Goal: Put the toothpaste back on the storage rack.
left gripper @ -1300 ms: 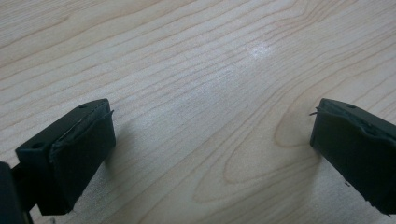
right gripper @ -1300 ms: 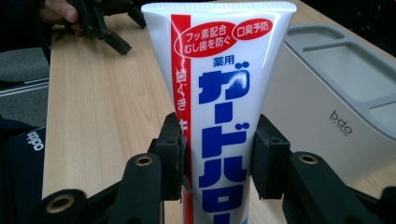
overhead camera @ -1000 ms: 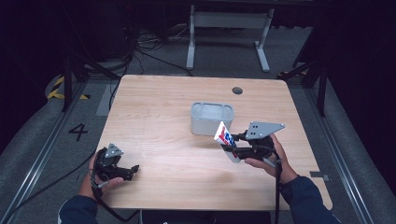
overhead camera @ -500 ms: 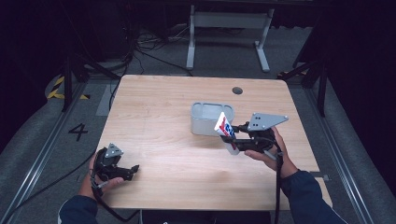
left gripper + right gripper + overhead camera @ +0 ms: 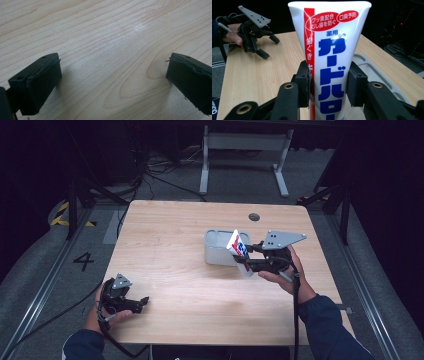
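Toothpaste tube (image 5: 329, 57) clamped upright in right tongs (image 5: 328, 86), left tongs (image 5: 112, 82) wide open, empty, over table (image 5: 170, 245).

white-red-blue toothpaste tube (image 5: 329, 57), grey tray (image 5: 216, 251)

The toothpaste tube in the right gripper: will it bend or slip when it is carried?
The tube is probably soft plastic, so it may dent where the right gripper clamps its sides. Its glossy skin looks slippery, so it could slide down. Its wide flat end stands unsupported above the jaws, so it may sway.
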Demonstrator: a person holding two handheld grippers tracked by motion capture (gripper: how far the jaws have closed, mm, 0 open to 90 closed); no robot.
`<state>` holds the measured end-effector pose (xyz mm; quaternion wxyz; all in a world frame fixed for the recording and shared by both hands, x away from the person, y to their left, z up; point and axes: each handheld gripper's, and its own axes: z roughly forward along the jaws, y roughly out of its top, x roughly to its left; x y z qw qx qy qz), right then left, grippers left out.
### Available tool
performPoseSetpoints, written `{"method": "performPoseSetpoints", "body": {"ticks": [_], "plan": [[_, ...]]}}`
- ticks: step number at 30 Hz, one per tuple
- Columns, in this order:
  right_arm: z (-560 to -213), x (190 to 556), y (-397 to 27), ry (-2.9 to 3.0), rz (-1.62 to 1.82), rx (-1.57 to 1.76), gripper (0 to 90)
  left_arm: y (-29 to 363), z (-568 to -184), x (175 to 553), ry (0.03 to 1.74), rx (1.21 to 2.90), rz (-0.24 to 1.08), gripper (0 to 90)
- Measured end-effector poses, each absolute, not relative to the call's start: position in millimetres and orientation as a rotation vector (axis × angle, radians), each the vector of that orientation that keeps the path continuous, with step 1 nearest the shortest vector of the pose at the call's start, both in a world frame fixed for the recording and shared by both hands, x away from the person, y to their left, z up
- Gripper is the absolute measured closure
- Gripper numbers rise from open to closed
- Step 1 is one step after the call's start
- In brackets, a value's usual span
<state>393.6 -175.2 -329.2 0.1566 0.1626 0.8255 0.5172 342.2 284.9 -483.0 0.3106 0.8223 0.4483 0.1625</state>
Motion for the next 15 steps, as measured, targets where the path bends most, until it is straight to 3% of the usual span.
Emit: {"method": "performPoseSetpoints", "body": {"ticks": [15], "plan": [[-311.6, 410.4, -166.9, 2.317, 1.488, 0.462, 61.9, 284.9, -483.0, 342.4, 1.182, 2.172, 0.428, 0.4]]}}
